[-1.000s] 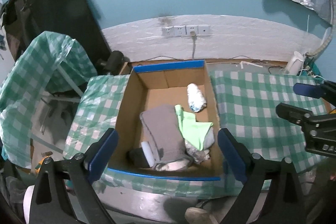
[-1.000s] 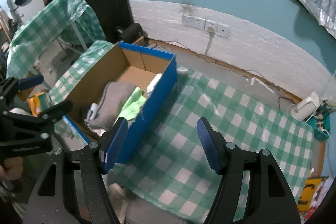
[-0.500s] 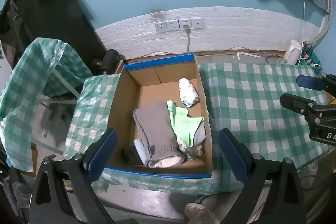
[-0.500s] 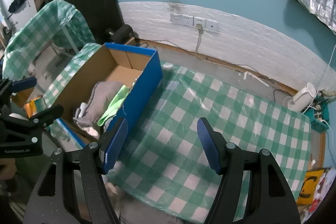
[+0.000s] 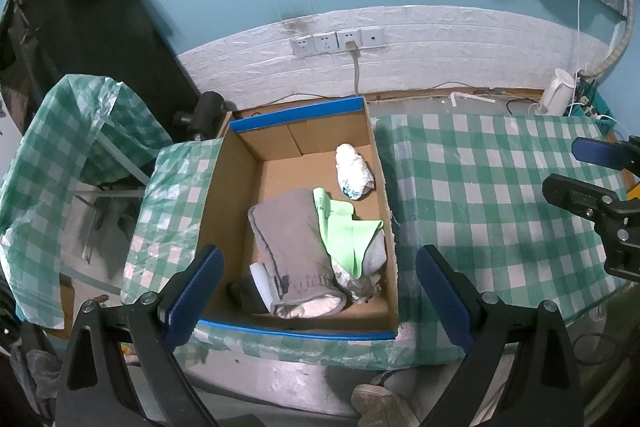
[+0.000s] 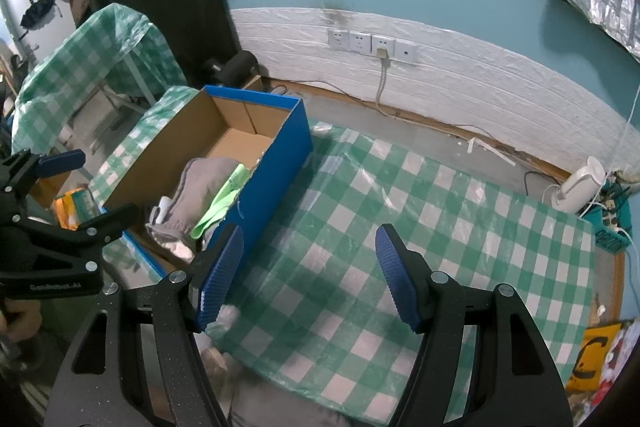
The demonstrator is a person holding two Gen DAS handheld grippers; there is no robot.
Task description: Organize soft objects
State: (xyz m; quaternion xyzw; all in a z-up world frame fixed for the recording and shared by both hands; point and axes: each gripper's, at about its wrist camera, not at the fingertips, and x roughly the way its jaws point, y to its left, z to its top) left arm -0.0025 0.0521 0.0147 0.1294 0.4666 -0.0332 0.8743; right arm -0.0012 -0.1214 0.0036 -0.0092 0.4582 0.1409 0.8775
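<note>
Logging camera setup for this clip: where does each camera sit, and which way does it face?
Left wrist: on the left gripper, held high, facing down into the cardboard box with its grey cloth and green cloth; own open fingers frame the bottom, right gripper at the right edge.
Right wrist: on the right gripper, above the checked table, facing the wall; own open fingers below, left gripper at the left edge.
Shared: box, both cloths, table, wall sockets.
</note>
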